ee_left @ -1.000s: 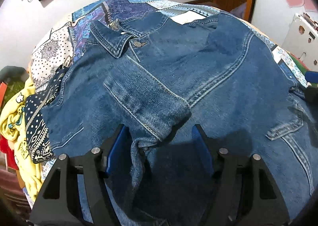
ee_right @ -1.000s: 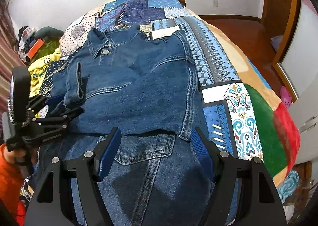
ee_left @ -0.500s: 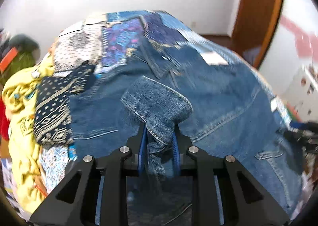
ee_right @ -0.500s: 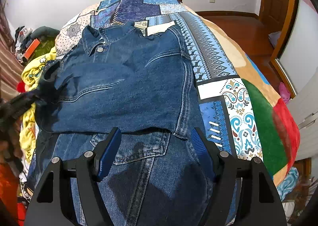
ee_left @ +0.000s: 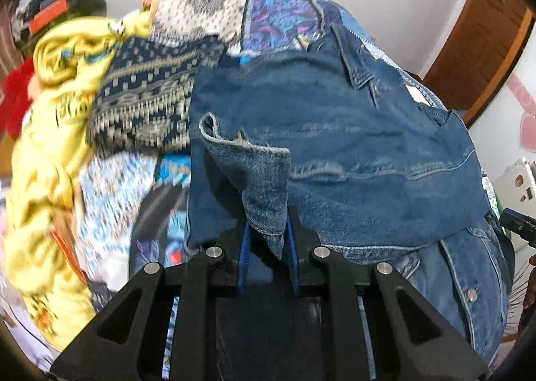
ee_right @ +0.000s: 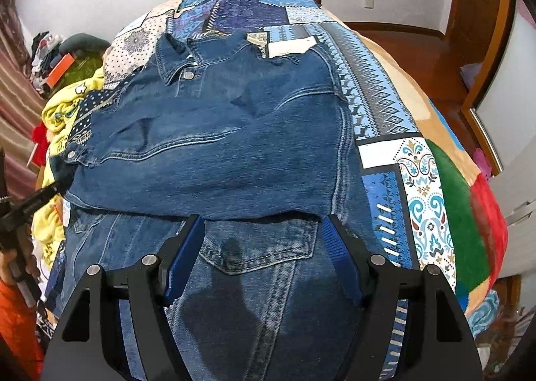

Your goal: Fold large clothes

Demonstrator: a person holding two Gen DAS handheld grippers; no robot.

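Left wrist view: my left gripper (ee_left: 267,240) is clamped on the sleeve cuff (ee_left: 254,176) of the denim jacket (ee_left: 351,146), cuff lifted off the bed. Picture is blurred. Yellow garment (ee_left: 57,119) and a navy patterned cloth (ee_left: 147,96) lie just left of the jacket.

Right wrist view: my right gripper (ee_right: 264,257) is wide apart, holding nothing, hovering over the near chest pocket (ee_right: 258,247). The jacket (ee_right: 217,153) lies on the patchwork bedspread (ee_right: 412,160), far half folded toward me.

Risk, I'd say: only a thin bite of cuff is pinched, so heavy denim could slip out mid-fold. The sleeve might also drag the patterned cloth along.
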